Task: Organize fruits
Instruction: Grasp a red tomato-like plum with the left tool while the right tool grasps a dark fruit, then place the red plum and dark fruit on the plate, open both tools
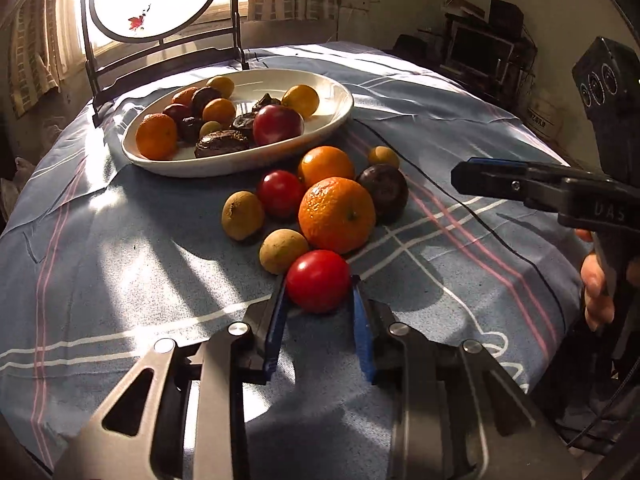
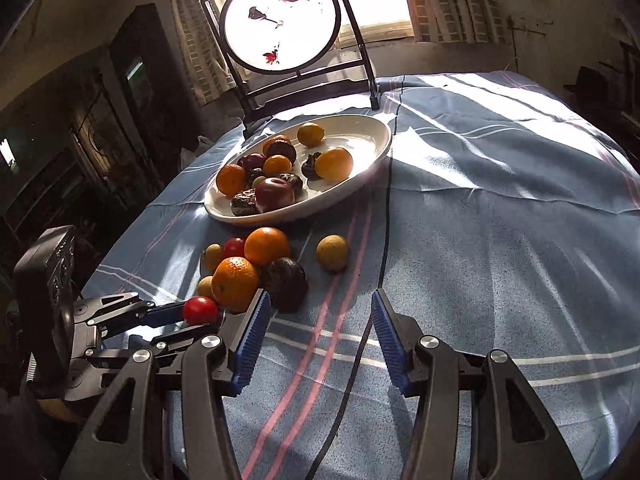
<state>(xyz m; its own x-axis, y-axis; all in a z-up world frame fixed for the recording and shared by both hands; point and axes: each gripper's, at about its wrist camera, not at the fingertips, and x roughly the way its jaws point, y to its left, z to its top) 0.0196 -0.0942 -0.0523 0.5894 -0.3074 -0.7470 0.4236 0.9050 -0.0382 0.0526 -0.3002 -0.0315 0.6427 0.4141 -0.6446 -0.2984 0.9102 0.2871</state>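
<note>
A white oval plate [image 1: 344,114] [image 2: 380,148] holds several oranges, dark fruits and a red apple [image 1: 278,125]. In front of it on the cloth lies a loose pile: two oranges [image 1: 337,214], a red tomato [image 1: 281,193], a dark passion fruit [image 1: 383,191] [image 2: 287,283] and small brown-yellow fruits [image 1: 243,215]. My left gripper [image 1: 319,284] [image 2: 200,314] has its blue pads on both sides of a red tomato [image 1: 318,280] at the pile's near edge. My right gripper [image 2: 318,300] [image 1: 460,178] is open and empty, just right of the pile.
A round painted screen on a dark stand [image 1: 160,0] [image 2: 280,20] stands behind the plate at the table's far edge. The blue striped cloth [image 2: 500,220] covers the table. Dark furniture [image 1: 480,52] stands beyond the table.
</note>
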